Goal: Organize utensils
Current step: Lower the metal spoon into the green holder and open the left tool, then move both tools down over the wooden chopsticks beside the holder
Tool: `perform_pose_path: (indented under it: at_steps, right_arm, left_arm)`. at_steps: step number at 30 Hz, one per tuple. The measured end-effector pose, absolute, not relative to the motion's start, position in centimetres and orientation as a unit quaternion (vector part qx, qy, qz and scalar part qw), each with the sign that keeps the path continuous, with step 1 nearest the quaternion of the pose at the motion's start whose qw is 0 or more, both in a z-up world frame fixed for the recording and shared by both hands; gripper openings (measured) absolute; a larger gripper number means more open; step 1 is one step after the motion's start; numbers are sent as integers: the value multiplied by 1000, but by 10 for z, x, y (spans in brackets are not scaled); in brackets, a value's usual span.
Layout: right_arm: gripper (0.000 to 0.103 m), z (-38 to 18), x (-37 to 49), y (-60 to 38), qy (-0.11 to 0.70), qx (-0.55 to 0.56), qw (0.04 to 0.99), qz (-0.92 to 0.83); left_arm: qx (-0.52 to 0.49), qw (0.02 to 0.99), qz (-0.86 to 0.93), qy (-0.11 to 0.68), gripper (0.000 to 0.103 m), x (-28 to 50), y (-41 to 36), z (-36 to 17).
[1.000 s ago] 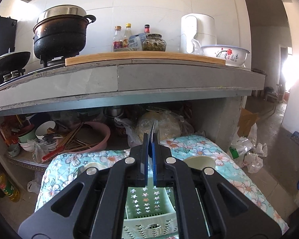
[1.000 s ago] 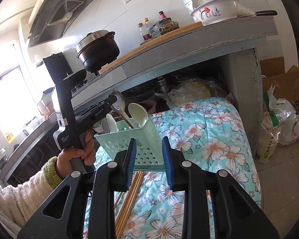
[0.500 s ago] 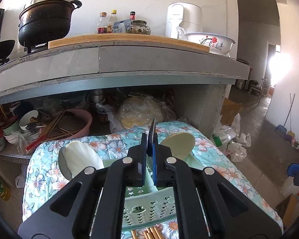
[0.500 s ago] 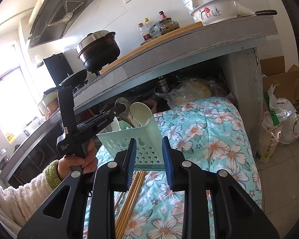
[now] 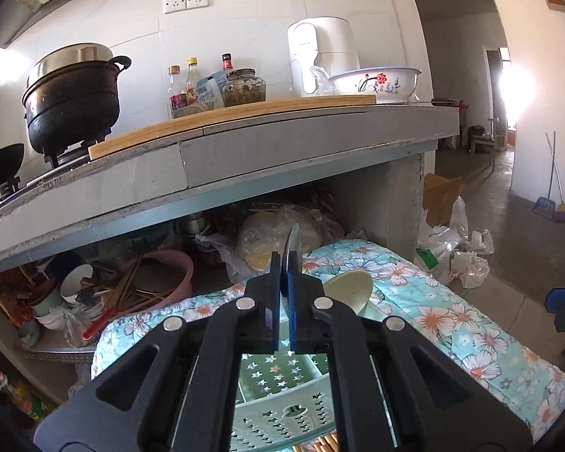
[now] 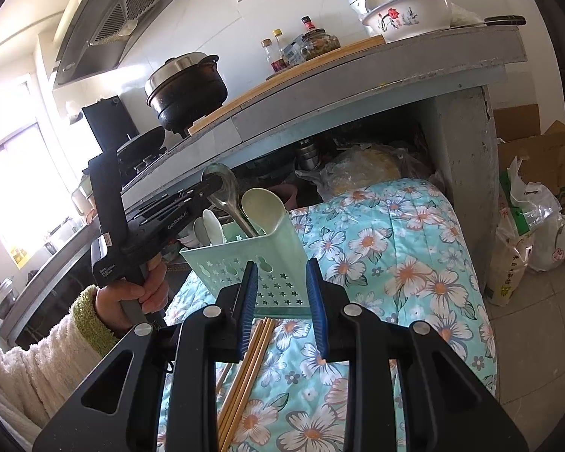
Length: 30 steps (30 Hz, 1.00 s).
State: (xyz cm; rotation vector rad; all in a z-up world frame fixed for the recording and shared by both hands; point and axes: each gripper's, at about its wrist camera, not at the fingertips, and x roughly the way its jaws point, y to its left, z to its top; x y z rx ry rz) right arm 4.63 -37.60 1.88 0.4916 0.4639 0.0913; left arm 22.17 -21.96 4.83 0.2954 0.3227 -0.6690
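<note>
Pale green perforated plastic utensil basket (image 6: 260, 263) on the floral quilt (image 6: 395, 256), spoons standing inside.
Left gripper (image 5: 284, 263) pinches a metal spoon (image 6: 222, 192); right gripper (image 6: 280, 282) hovers spread above wooden chopsticks (image 6: 250, 369).

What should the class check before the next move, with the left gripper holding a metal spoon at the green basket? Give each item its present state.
1. Left gripper shut on the metal spoon: ok.
2. Spoon's handle inside the green basket: ok.
3. Handle resting on the basket's bottom: cannot tell, hidden by the wall.
4. Right gripper open and empty: ok.
5. Chopsticks in the basket: not ok, they lie on the floral cloth.
</note>
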Motion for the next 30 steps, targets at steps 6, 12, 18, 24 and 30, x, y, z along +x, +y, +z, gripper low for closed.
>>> perform_pose_path:
  at_steps: [6, 12, 18, 24, 30]
  right_arm:
    - [27, 16, 47, -374, 231, 245, 941, 47]
    - [27, 16, 47, -373, 231, 244, 941, 47]
    - [27, 16, 47, -373, 229, 248, 940, 48]
    - [27, 14, 47, -371, 232, 249, 939, 51]
    - [27, 14, 47, -369, 231, 249, 939, 53]
  left_arm:
    - [166, 915, -325, 171, 3, 224, -229, 40]
    - [131, 908, -343, 201, 4, 231, -223, 37]
    - [113, 909, -343, 208, 4, 235, -212, 42]
    - [127, 908, -345, 199, 3, 232, -212, 50]
    - [131, 898, -353, 226, 4, 234, -216, 37]
